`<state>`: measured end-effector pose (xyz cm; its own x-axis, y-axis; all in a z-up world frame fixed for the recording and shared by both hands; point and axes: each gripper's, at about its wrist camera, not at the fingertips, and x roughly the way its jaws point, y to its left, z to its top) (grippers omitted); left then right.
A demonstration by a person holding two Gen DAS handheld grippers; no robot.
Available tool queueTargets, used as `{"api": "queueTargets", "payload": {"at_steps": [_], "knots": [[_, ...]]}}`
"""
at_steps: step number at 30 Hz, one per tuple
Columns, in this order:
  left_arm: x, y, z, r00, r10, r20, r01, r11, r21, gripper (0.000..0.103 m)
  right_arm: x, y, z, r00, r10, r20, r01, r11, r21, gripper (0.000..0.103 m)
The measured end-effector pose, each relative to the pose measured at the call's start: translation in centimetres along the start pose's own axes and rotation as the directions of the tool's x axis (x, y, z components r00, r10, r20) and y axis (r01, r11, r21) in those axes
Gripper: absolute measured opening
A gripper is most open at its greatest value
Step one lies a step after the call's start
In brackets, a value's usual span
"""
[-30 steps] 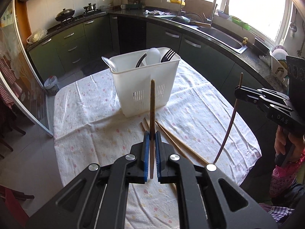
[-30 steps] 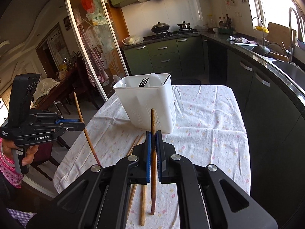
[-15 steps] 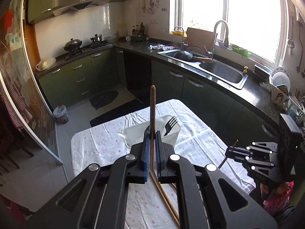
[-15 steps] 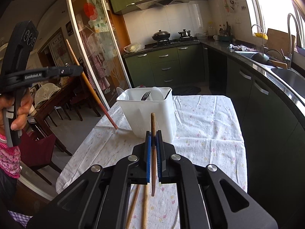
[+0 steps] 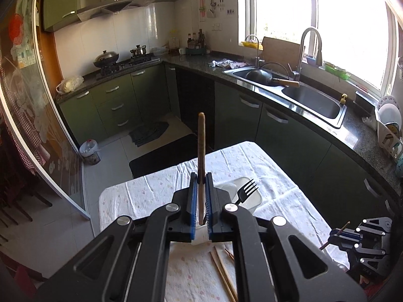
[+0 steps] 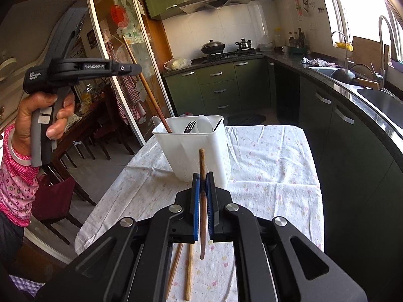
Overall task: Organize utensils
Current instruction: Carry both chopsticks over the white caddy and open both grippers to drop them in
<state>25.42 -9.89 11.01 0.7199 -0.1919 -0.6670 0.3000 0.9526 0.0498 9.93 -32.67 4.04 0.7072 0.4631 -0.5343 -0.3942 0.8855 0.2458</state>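
Each hand-held gripper, right (image 6: 203,198) and left (image 5: 201,196), pinches one slim round wooden chopstick (image 6: 202,176) between ribbed blue pads. Two paler chopsticks (image 6: 188,271) lie on the floral cloth tabletop (image 6: 264,166). Beyond stands a white slotted plastic caddy (image 6: 196,151), the left chopstick's tip (image 6: 166,125) inside beside one black fork (image 6: 189,126).

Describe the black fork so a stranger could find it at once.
Start at the table with the flowered cloth, then the white plastic caddy standing on it. The black fork stands inside, tines up, the only dark pronged piece beside the white spoons.
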Motion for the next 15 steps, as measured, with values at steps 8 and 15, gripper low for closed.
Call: {"api": "queueTargets", "payload": {"at_steps": [8,15], "knots": [[1.0,1.3,-3.2,0.999,-0.035,-0.036,0.033,0.998,-0.055,0.033,-0.9,2.1,3.3,0.999,-0.006,0.054,0.009,0.998,-0.063,0.006],[-2.0,1.6,-6.1,0.998,-0.066,-0.015,0.065,0.997,-0.037,0.037,-2.8,3.9,10.5,0.973,0.014,0.23,0.001,0.998,-0.064,0.006]]}}
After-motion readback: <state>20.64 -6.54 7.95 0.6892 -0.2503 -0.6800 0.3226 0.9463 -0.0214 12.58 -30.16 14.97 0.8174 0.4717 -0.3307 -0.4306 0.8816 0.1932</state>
